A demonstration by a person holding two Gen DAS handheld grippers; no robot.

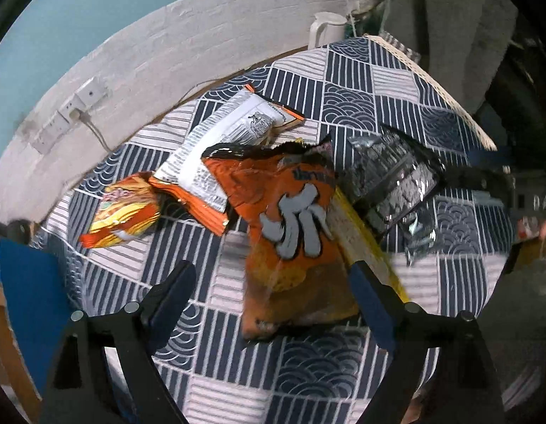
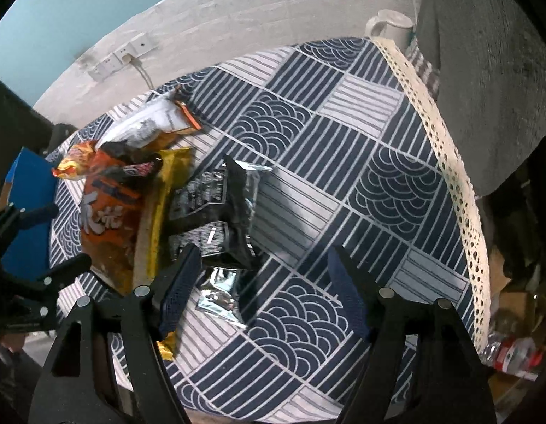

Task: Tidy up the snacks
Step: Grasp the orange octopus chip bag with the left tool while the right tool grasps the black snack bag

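Both claws hang open above the snack pile on the patterned tabletop (image 2: 343,162).
Left claw (image 1: 273,293) straddles the orange bag (image 1: 294,233); right claw (image 2: 262,282) hovers over the black packet (image 2: 219,208); next, each likely lowers and closes.

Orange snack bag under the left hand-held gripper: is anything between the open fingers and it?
Nothing visible. The left hand-held gripper is open right over the orange snack bag, whose lower half lies between its fingers with no contact visible. The bag itself overlaps a yellow packet beside it, near one finger.
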